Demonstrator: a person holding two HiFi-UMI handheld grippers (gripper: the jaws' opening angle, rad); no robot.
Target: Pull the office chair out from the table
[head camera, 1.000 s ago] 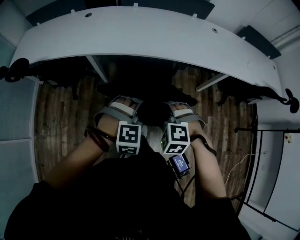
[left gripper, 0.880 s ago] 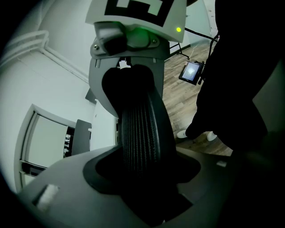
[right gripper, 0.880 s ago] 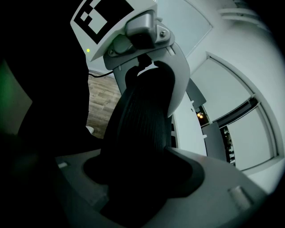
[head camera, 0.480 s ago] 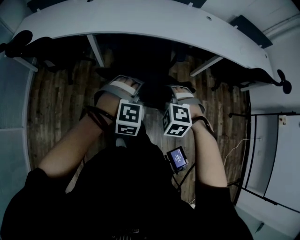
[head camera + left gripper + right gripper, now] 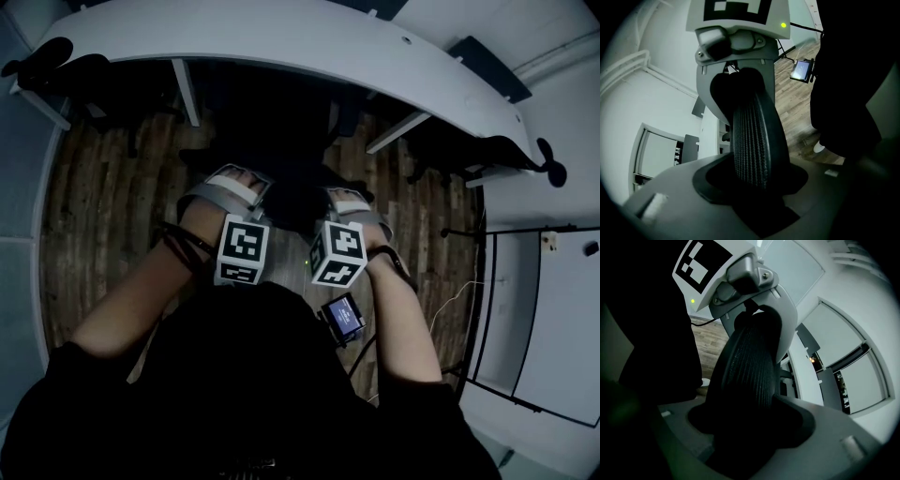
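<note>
The black office chair (image 5: 295, 202) stands on the wood floor just in front of the white table (image 5: 281, 37). Both grippers hold the top rim of its ribbed mesh backrest (image 5: 752, 140), side by side. My left gripper (image 5: 236, 180) has the rim running through its jaws, which are closing on it. In the left gripper view its grey jaws (image 5: 750, 187) sit around the rim, and the right gripper (image 5: 736, 61) grips farther along. My right gripper (image 5: 347, 199) is shut on the same backrest (image 5: 747, 376). The seat and base are hidden.
Black armrests of other chairs poke out at the table's ends (image 5: 37, 56) (image 5: 525, 155). A small lit screen (image 5: 339, 319) hangs by the person's right forearm. A black stand and white panel (image 5: 525, 309) are at the right. The person's dark body fills the foreground.
Both grippers and the chair's backrest have come back toward the person, and the table edge now lies farther from them. Both still hold the rim.
</note>
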